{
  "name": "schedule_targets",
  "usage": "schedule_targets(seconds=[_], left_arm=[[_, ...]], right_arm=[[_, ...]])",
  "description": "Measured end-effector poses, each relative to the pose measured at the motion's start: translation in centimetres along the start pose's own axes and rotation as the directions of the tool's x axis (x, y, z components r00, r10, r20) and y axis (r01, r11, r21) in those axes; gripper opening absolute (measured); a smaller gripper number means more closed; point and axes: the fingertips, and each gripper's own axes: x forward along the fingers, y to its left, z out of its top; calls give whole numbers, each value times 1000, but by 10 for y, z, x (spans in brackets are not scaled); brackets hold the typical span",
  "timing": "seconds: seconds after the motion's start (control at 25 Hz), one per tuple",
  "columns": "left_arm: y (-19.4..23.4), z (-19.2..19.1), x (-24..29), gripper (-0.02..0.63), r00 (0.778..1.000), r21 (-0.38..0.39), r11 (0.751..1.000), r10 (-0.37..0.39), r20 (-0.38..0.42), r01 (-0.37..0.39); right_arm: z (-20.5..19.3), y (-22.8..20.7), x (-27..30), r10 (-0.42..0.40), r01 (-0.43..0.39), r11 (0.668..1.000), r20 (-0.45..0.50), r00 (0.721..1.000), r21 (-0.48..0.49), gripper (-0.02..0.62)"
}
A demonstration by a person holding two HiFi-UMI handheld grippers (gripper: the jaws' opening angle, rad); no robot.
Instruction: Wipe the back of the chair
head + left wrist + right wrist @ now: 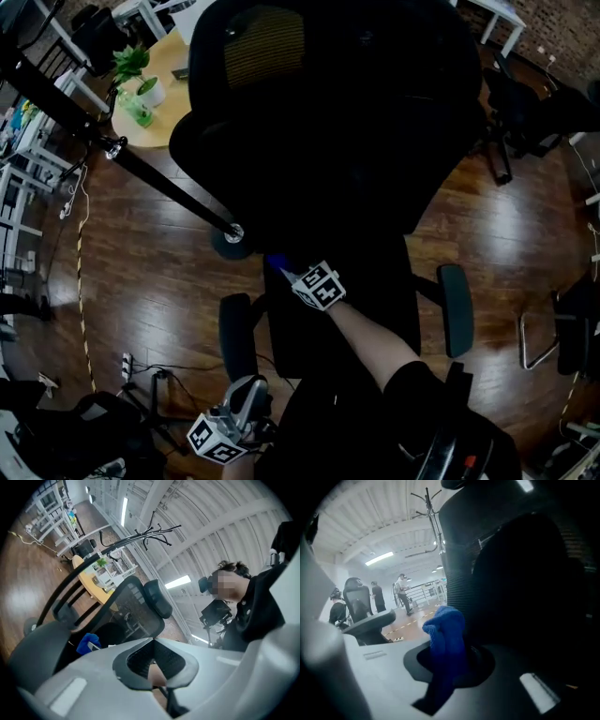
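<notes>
Inspecting the right gripper (451, 660), we find it clenched on a blue cloth (446, 637), which is bunched lengthwise along the jaws and points at the lower part of the black chair back (356, 141). That back stands upright, headrest uppermost. The left gripper (153, 640) is clamped together, empty, held low. Beneath lies a glossy wooden floor (141, 272), with a round table (164, 89) beyond.

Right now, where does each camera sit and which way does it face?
Head view: on the person's head, facing down onto the chair; shows the right forearm, right tool and left tool.
Left gripper view: on the left tool, facing up at the chair and a coat rack; shows its shut, empty jaws and the person's torso.
Right gripper view: on the right tool, facing the chair's back up close; shows its jaws shut on a blue cloth.
Shared: all three show chair and cloth.
</notes>
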Motion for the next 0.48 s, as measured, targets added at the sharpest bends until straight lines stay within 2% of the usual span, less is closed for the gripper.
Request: schedule_targets(seconds=[0.12,0.24,0.36,0.48], left_arm=[[11,10,-18,-11,998,9,999,50,34,-50],[20,16,-24,-11,997,13,998,67,41,-68],[24,12,-17,-11,999,4,999,45,21,-45],[25,2,-3,-11,1000,-10,1000,0,-21,-1]], right_arm=[[-4,-10,29,-32,34,998,-44,999,45,39],[-16,-38,28,-87,92,991,-56,995,97,40],[-31,-81,-3,-178,181,970,-34,984,162,38],[-51,-134,-55,-298,302,931,-51,953,203,40]])
